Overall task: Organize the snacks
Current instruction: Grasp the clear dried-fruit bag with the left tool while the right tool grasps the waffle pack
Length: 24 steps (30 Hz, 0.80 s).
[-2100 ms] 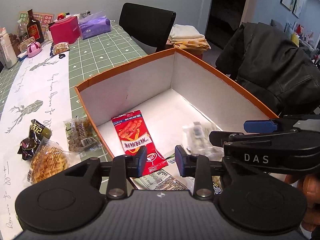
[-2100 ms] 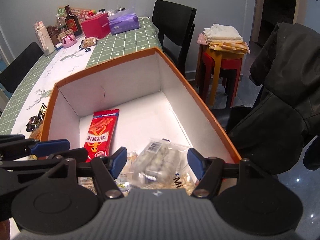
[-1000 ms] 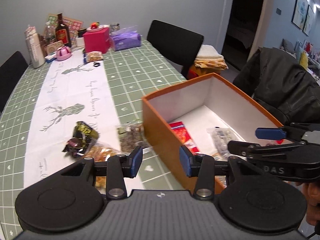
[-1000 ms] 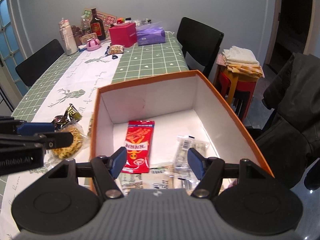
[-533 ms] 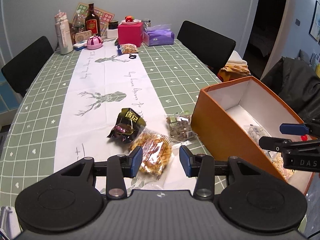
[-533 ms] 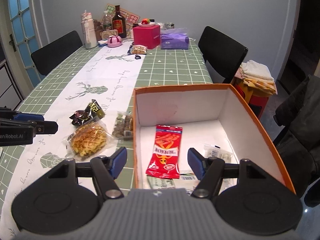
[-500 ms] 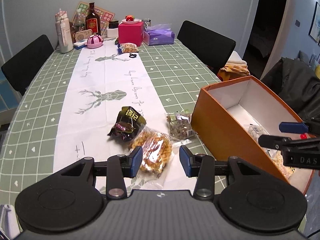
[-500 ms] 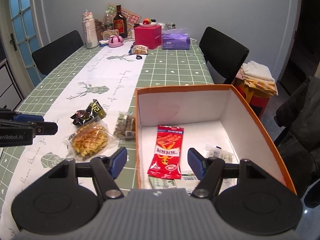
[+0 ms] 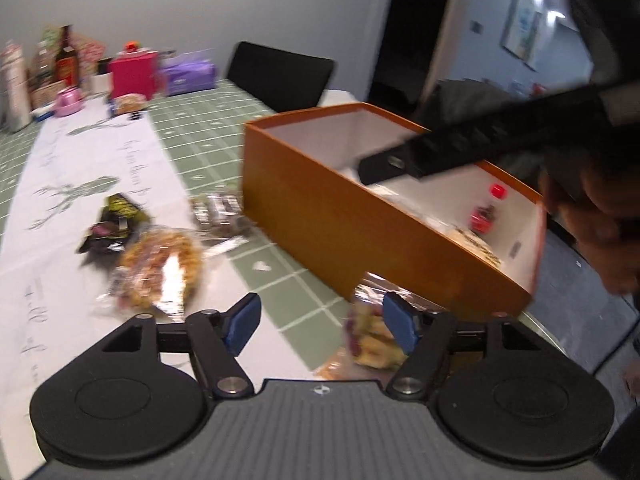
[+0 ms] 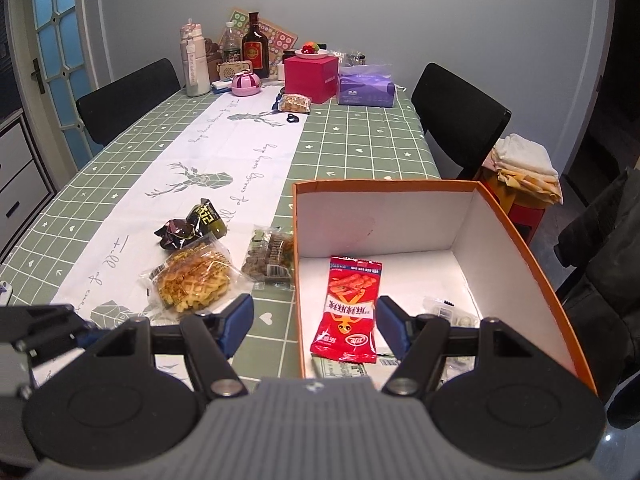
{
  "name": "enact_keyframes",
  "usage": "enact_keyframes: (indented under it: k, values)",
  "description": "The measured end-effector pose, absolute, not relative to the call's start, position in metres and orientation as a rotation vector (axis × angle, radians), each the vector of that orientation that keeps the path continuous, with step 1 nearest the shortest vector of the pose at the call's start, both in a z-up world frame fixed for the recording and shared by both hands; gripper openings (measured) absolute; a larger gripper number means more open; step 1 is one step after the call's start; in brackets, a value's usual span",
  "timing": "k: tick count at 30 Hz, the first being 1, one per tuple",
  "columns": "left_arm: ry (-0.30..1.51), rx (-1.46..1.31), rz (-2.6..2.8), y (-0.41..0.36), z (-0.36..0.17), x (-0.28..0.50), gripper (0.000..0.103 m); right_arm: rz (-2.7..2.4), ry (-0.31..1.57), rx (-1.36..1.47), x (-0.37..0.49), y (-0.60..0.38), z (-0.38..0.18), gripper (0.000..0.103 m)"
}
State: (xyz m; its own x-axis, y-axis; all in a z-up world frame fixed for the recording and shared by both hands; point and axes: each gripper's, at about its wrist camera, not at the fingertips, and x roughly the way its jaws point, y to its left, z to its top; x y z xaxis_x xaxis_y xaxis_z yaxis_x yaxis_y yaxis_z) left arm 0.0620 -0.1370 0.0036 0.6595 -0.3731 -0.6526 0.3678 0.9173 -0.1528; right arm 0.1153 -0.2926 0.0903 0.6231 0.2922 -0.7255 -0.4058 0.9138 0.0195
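An orange box with a white inside holds a red snack pack and several clear packs. On the table left of it lie a waffle pack, a dark wrapped snack and a clear nut-bar pack. My right gripper is open and empty, above the box's near left corner. My left gripper is open and low over the table; a clear snack pack lies by its right finger. The box and the waffle pack are blurred there.
The right gripper's body crosses over the box in the left wrist view. Bottles, a pink box and a purple tissue pack stand at the table's far end. Black chairs stand around; a dark coat hangs at right.
My left gripper has opened wider, dropped lower and swung right toward the box's near end, where a snack pack now shows. My right gripper has pulled back and up slightly.
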Motion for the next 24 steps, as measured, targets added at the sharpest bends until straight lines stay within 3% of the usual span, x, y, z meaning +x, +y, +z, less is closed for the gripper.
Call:
enact_keyframes:
  k: [11,16,20,24]
  values:
    - [0.776,0.241,-0.556,-0.187,-0.044,0.054,0.091,0.428,0.803,-0.163,0.113,-0.291,0.089,0.066]
    - [0.793,0.213,-0.58,-0.187,-0.053,0.061,0.091,0.447,0.806,-0.176,0.11,-0.285,0.086,0.066]
    - [0.781,0.214,-0.604,-0.186,-0.054,0.063,0.068,0.45,0.811,-0.183,0.111,-0.284,0.084,0.066]
    - [0.801,0.222,-0.578,-0.181,-0.051,0.062,0.065,0.455,0.817,-0.186,0.111,-0.282,0.081,0.066]
